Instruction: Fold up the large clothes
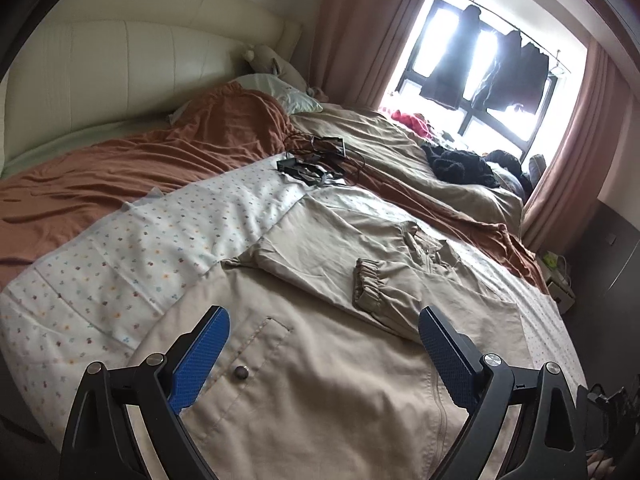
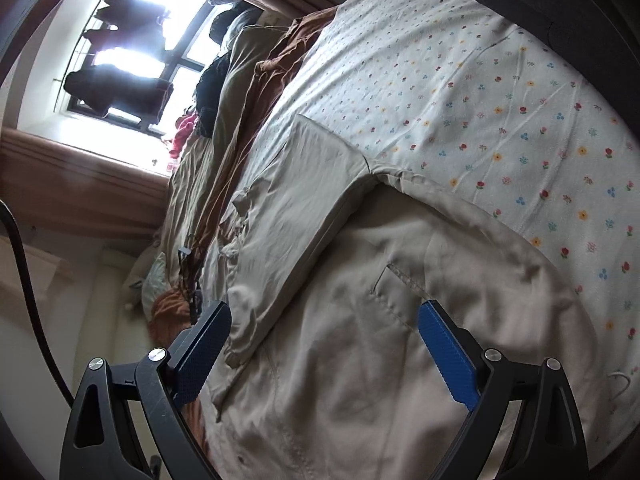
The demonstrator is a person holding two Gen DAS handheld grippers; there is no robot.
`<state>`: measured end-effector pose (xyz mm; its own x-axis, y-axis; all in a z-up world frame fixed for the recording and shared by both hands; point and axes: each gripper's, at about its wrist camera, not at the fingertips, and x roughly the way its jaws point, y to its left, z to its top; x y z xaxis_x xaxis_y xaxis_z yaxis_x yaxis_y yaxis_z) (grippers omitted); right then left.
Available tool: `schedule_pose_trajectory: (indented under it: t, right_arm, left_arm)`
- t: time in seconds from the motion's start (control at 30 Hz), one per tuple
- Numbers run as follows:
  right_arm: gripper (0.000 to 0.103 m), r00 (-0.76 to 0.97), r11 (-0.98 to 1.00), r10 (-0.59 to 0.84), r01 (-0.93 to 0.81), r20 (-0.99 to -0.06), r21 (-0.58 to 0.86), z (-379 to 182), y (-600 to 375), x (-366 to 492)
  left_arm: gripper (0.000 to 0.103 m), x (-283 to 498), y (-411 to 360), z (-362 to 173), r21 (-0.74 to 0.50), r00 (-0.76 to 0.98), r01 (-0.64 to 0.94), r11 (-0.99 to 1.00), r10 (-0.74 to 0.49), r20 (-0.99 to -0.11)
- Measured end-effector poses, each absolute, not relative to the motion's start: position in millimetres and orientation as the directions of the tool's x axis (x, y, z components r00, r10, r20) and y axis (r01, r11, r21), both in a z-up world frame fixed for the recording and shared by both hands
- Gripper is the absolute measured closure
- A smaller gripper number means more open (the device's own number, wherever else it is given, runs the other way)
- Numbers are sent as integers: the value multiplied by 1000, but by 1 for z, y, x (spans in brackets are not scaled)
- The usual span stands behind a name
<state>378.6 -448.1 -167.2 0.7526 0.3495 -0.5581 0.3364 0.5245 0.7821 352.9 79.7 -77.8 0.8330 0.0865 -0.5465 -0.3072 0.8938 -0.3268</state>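
Left tongs (image 1: 324,332) are hovering over the beige jacket (image 1: 320,380), spread wide, gripping nothing. Snap button (image 1: 241,371) and pocket flap are sitting between the blue pads (image 1: 202,354), nearer the left one. Elastic cuff (image 1: 366,286) of a folded-over sleeve is lying just ahead of the right pad.

Right tongs (image 2: 325,340) are also spread wide and holding nothing, with the camera rolled heavily so the room is reading sideways. Jacket (image 2: 360,340) is filling the gap between the pads; a folded sleeve panel (image 2: 304,192) is running ahead from the left pad, and a welt pocket (image 2: 394,280) is sitting just ahead of the right pad.

Jacket's near hem is cut off at the bottom of both views. Whether the tongs are touching the fabric cannot be told. Black cables and a device (image 1: 316,160) far ahead of the left tongs are hard to make out.

Jacket is lying flat on a floral sheet (image 1: 120,248) on the bed. Rust-brown blanket (image 1: 160,152) is bunching beyond it, cream headboard (image 1: 120,60) behind. Window (image 1: 480,60) with dark clothes hanging and pink curtains (image 1: 352,20) is glaring far ahead.
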Motion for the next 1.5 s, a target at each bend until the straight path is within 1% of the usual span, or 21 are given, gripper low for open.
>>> schedule_pose_trajectory:
  t: [0.1, 0.17, 0.23, 0.3, 0.37, 0.4, 0.43, 0.67, 0.83, 1.07, 1.27, 1.37, 1.4, 1.43, 1.47, 1.5]
  right_arm:
    - [8, 770, 520, 357, 307, -529, 797, -163, -446, 359]
    - [8, 775, 513, 371, 288, -511, 808, -161, -442, 344]
    - [8, 790, 533, 352, 272, -503, 801, -154, -439, 326]
    - [8, 804, 536, 360, 237, -474, 810, -149, -438, 307]
    - [5, 813, 549, 362, 209, -456, 810, -143, -437, 290]
    - [0, 818, 559, 359, 197, -449, 805, -141, -437, 281]
    - [0, 823, 568, 354, 188, -444, 801, -138, -437, 272]
    - [0, 820, 576, 356, 186, -449, 796, -147, -455, 224]
    - [0, 810, 573, 350, 213, -471, 791, -158, -474, 196]
    - [0, 788, 621, 347, 213, -509, 754, -163, -487, 171]
    - [0, 771, 633, 356, 217, -528, 743, -186, -496, 164]
    - [2, 760, 663, 357, 204, -543, 721, -194, -493, 167]
    - [5, 756, 664, 364, 200, -545, 721, -199, -493, 170]
    - [11, 750, 660, 373, 200, -547, 724, -204, -492, 174]
    - [14, 742, 654, 384, 203, -550, 729, -209, -492, 177]
    - [19, 733, 647, 394, 206, -554, 734, -215, -492, 182]
  left_arm:
    - [7, 336, 83, -70, -302, 819, -305, 903, 88, -567]
    - [7, 320, 87, -64, -288, 823, -306, 908, 100, -560]
    - [7, 303, 92, -60, -287, 833, -294, 912, 97, -545]
    - [5, 287, 97, -56, -276, 836, -291, 916, 103, -538]
    - [3, 271, 101, -56, -279, 837, -288, 916, 99, -538]
    - [3, 264, 102, -57, -280, 835, -287, 916, 96, -541]
    - [3, 256, 104, -58, -278, 832, -286, 917, 94, -546]
    - [3, 209, 113, -69, -266, 812, -291, 919, 90, -577]
    - [3, 173, 116, -64, -278, 820, -280, 919, 78, -567]
    - [3, 145, 126, -68, -335, 808, -266, 904, 20, -589]
    - [3, 143, 141, -93, -392, 776, -283, 876, -32, -630]
    - [6, 142, 154, -108, -442, 775, -298, 846, -56, -629]
    - [7, 142, 159, -113, -459, 775, -301, 836, -65, -628]
    - [12, 144, 163, -117, -470, 772, -309, 827, -71, -631]
    - [16, 147, 168, -122, -479, 767, -319, 818, -74, -637]
    - [18, 150, 172, -127, -487, 763, -326, 810, -79, -641]
